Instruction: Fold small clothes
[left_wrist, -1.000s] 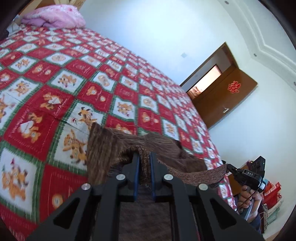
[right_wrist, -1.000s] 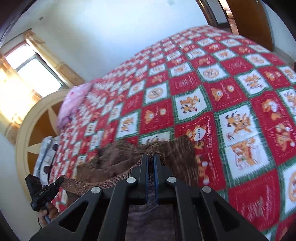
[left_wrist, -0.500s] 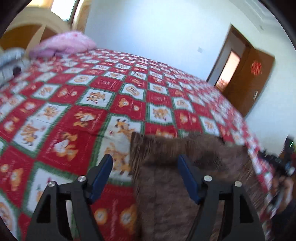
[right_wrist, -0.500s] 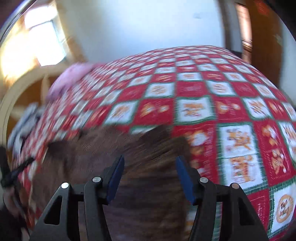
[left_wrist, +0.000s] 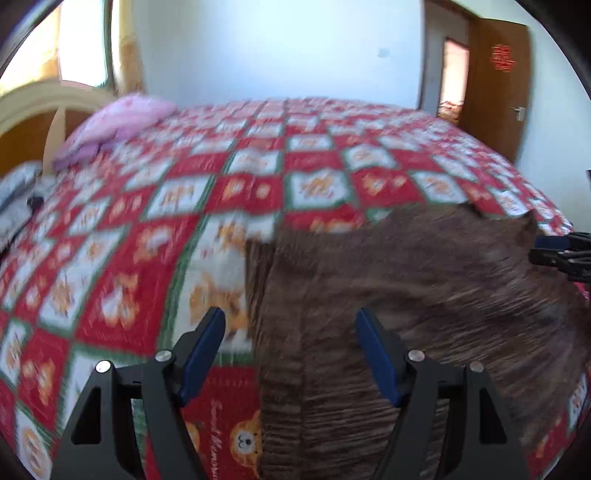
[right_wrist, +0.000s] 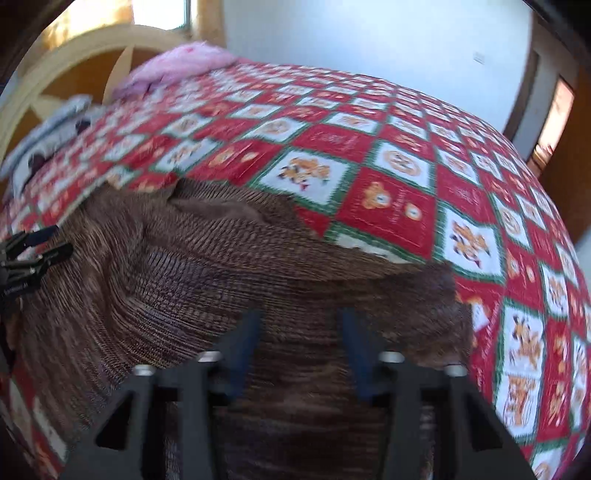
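Two grippers hang over one brown knit garment (right_wrist: 229, 266) spread on the checked bedspread (right_wrist: 399, 206). Nearest, the left gripper (left_wrist: 290, 350) stands wide with nothing between its pads, straddling the garment's left edge. The right gripper (right_wrist: 299, 350) holds nothing either; its jaws are closing, with the cloth seemingly lying below rather than between them (motion blur makes this hard to settle). If they close now, they may catch only the top layer or nothing, and the fold would drag crooked. The bunched ridge along the far edge could also get pressed in. Only the right wrist view shows that ridge; only the left shows the straight left edge. Farther off lie a pink pillow (left_wrist: 118, 122) and the headboard (right_wrist: 92, 66).
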